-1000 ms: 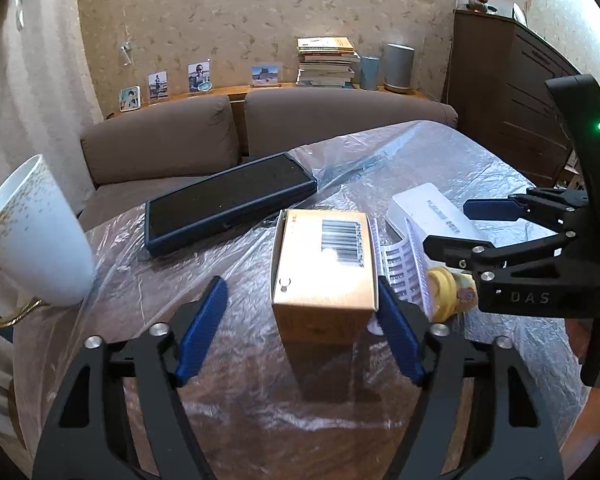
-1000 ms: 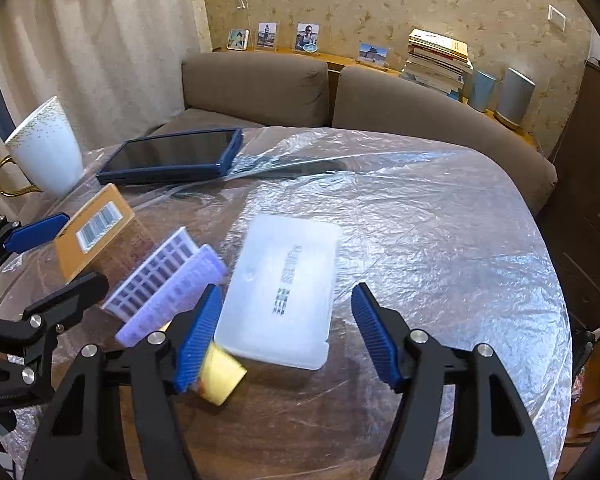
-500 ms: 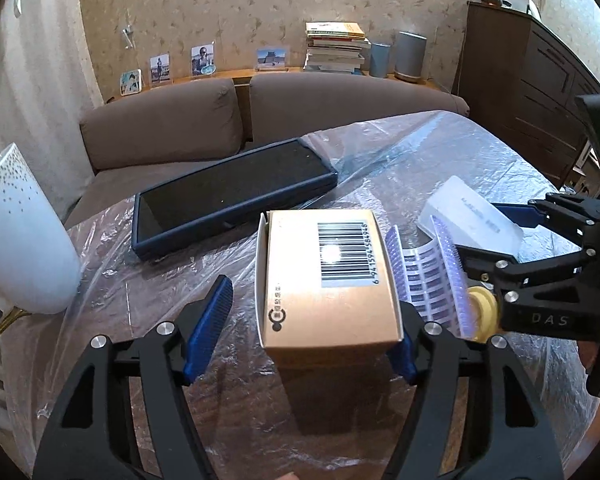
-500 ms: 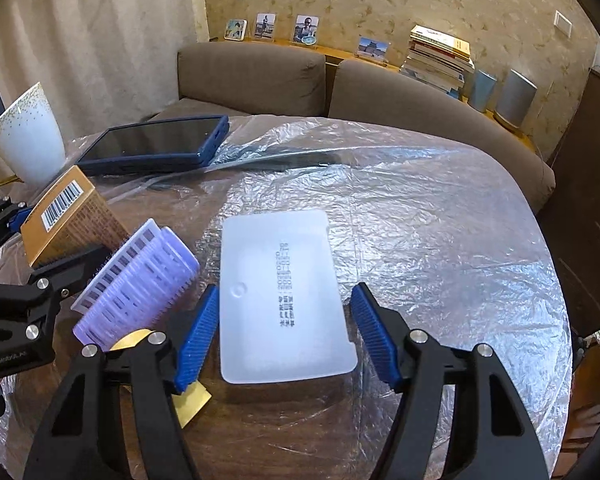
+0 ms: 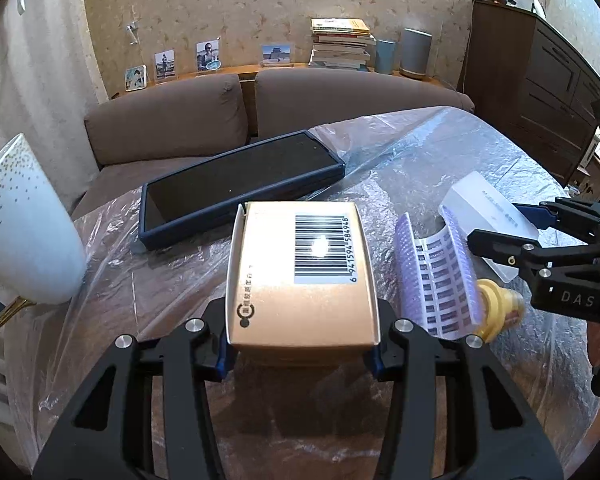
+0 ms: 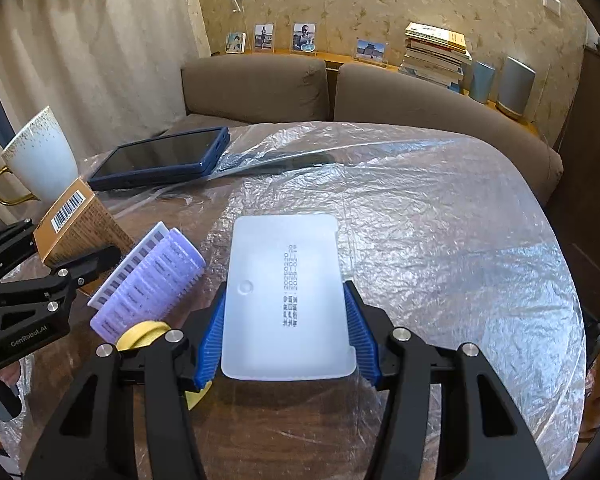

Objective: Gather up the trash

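A tan cardboard box [image 5: 300, 280] with a barcode label stands on the plastic-covered table. My left gripper [image 5: 298, 354] has its jaws closing, and the blue pads press the box's two sides. A flat white plastic case [image 6: 286, 300] lies between the fingers of my right gripper [image 6: 286, 340]. Its jaws are closing too, with both pads against the case's long edges. Between the two lie a purple hair roller [image 6: 152, 280] on a printed white card and a yellow piece [image 6: 144, 334].
A dark phone in a blue case [image 5: 240, 184] lies behind the box. A white mug [image 5: 20, 232] with gold dots stands at the left table edge. A brown sofa [image 5: 300, 100] runs behind the table, and a dark cabinet [image 5: 540, 92] stands at the right.
Both grippers have come forward and their jaws have narrowed. The left pads now hug the box. The right pads now flank the white case.
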{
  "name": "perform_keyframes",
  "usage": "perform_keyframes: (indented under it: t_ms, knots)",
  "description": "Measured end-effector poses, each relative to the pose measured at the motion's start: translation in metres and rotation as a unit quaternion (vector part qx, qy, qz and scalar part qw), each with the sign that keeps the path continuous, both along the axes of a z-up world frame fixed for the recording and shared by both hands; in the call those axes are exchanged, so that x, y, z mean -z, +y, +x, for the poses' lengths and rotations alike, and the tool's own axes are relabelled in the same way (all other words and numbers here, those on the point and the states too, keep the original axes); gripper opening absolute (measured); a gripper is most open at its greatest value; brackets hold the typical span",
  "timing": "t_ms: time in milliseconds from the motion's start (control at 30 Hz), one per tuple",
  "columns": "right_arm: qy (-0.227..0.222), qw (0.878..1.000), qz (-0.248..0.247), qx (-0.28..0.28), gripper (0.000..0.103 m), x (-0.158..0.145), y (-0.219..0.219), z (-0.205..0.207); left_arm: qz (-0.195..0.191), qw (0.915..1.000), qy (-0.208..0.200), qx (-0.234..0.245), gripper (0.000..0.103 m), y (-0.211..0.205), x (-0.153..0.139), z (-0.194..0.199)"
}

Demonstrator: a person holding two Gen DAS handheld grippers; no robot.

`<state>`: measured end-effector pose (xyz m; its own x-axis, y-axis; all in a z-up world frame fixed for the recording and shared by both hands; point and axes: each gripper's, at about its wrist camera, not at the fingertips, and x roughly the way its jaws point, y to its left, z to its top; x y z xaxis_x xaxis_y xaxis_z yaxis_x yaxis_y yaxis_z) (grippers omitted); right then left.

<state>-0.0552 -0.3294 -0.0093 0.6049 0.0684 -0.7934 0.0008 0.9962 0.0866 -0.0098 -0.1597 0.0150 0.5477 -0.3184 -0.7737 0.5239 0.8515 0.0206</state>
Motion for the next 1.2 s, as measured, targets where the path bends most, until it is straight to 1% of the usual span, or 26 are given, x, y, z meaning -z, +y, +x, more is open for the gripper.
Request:
perform_keyframes:
  t_ms: [133, 267, 433, 600, 767, 1200]
  knots:
    - [-0.006, 1.000, 0.011, 0.001, 0.054, -0.006, -0.005, -0.011, -0.002, 1.0000, 0.000, -0.003, 0.049, 0.004, -0.002, -0.009]
    - [-0.011, 0.999, 0.034, 0.001, 0.054, -0.012, -0.011, -0.022, -0.014, 0.9999, 0.000, -0.008, 0.049, 0.009, -0.008, -0.019]
    - [-0.020, 0.999, 0.048, -0.005, 0.054, -0.018, -0.013, -0.046, -0.027, 0.9995, -0.001, -0.014, 0.049, 0.016, -0.012, -0.036]
    - [-0.028, 0.998, 0.054, -0.021, 0.054, -0.025, -0.008, -0.073, -0.033, 0.9993, -0.002, -0.020, 0.049, 0.020, -0.016, -0.054]
    - [-0.033, 0.997, 0.059, -0.038, 0.054, -0.031, -0.001, -0.103, -0.040, 0.9989, 0.003, -0.024, 0.049, 0.021, -0.017, -0.078]
    - [-0.029, 0.994, 0.072, -0.075, 0.054, -0.032, 0.013, -0.169, -0.049, 0.9980, 0.007, -0.038, 0.049, 0.024, -0.015, -0.146]
